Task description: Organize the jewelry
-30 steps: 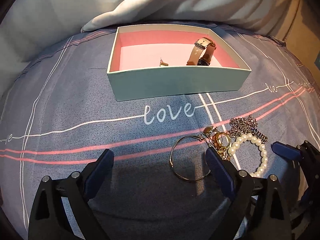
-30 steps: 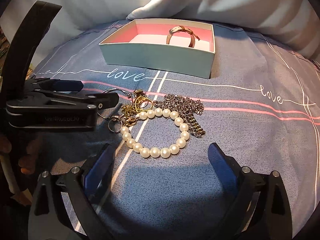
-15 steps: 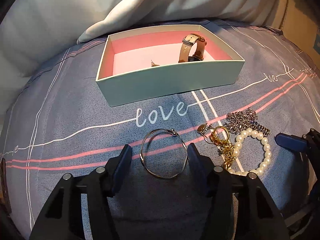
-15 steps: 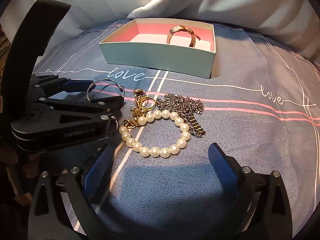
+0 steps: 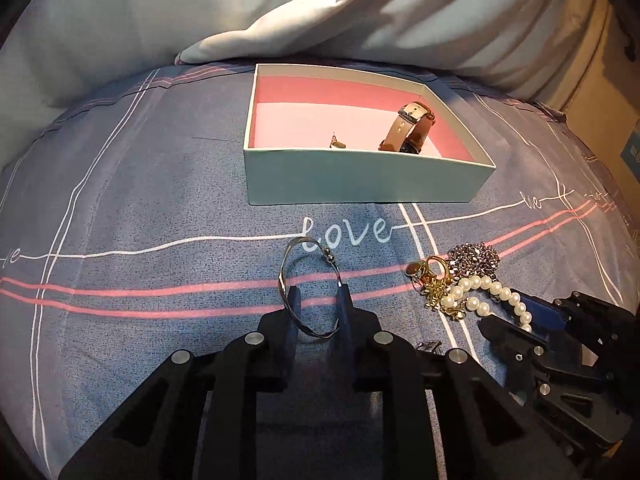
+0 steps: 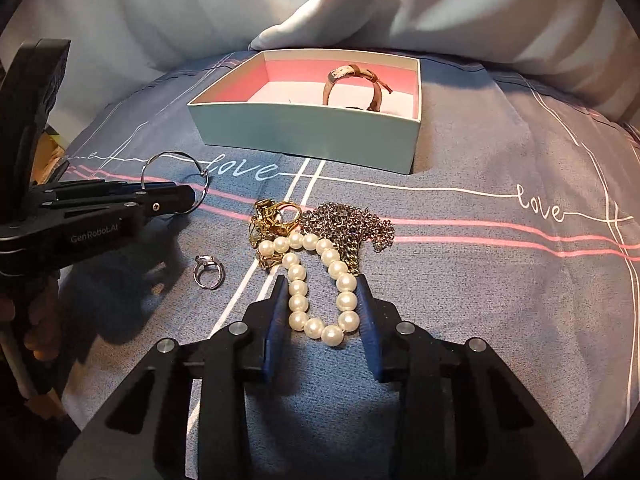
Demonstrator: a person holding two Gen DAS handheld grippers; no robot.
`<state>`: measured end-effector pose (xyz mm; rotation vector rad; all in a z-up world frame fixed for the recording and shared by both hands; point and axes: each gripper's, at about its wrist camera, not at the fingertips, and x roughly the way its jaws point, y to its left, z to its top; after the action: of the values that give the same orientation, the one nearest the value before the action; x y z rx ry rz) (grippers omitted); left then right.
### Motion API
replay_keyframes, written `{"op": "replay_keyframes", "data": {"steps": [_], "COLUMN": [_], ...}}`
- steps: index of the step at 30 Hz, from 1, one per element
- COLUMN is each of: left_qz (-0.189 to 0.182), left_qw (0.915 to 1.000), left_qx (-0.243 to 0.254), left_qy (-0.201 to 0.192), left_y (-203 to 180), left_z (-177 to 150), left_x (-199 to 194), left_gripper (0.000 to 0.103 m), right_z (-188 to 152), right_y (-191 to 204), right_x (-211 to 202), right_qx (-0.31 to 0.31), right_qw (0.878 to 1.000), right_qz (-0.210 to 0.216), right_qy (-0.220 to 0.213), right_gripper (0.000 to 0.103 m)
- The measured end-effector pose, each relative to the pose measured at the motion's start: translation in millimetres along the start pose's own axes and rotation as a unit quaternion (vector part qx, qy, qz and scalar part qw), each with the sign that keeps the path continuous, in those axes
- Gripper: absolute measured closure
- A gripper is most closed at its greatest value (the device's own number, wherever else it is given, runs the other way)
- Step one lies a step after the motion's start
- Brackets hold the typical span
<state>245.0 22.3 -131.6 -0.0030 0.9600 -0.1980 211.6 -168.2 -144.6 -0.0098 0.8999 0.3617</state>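
My left gripper (image 5: 318, 294) is shut on a thin silver bangle (image 5: 285, 280) and holds it above the bedspread; the bangle also shows in the right wrist view (image 6: 176, 156). My right gripper (image 6: 322, 280) is shut on a pearl bracelet (image 6: 298, 288), squeezed into a narrow loop. Behind it lie gold pieces (image 6: 276, 218) and a silver chain (image 6: 348, 224). A small silver ring (image 6: 208, 272) lies to the left. The mint box (image 5: 360, 176) with pink lining holds a brown-strapped watch (image 5: 408, 128) and a small earring (image 5: 336, 143).
A blue-grey bedspread (image 5: 140, 200) with pink and white lines and "love" lettering covers the bed. White pillows (image 5: 280, 20) lie behind the box. The left gripper's body (image 6: 80, 220) stands to the left of the jewelry pile.
Both grippers have closed. The left one took hold of the silver bangle and lifted it. The right one moved forward and closed on the pearl bracelet, and a silver ring is now uncovered.
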Motion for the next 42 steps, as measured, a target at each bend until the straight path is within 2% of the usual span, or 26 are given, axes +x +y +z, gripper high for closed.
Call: {"op": "replay_keyframes", "data": {"steps": [2, 4, 12, 22, 32, 36, 42], "left_qz": [-0.002, -0.004, -0.017, -0.024, -0.027, -0.028, -0.025], "left_qw": [1.0, 1.0, 0.9998, 0.9988, 0.9989, 0.9984, 0.9966], "left_qx": [-0.004, -0.006, -0.008, 0.003, 0.002, 0.006, 0.01], "left_qy": [-0.001, -0.003, -0.005, -0.043, -0.037, -0.048, -0.078], "left_y": [2, 3, 1, -10, -10, -14, -19], "left_z": [0, 0, 0, 18, 20, 38, 83], "left_x": [-2, -4, -6, -37, -41, -43, -46], "left_gripper": [0.086, 0.086, 0.091, 0.093, 0.093, 0.093, 0.093], "right_z": [0, 1, 2, 22, 30, 54, 112], "right_y": [-3, -3, -3, 5, 7, 6, 3], "right_x": [-4, -10, -18, -49, -58, -61, -64], "right_qx": [0.01, 0.013, 0.013, -0.001, -0.012, -0.022, -0.041], "right_qw": [1.0, 1.0, 1.0, 0.997, 0.996, 0.995, 0.99], "right_qz": [0.004, 0.007, 0.012, 0.01, 0.012, 0.012, 0.005], "right_qy": [-0.007, -0.016, -0.023, -0.072, -0.083, -0.1, -0.135], "right_gripper": [0.072, 0.093, 0.093, 0.093, 0.093, 0.093, 0.093]}}
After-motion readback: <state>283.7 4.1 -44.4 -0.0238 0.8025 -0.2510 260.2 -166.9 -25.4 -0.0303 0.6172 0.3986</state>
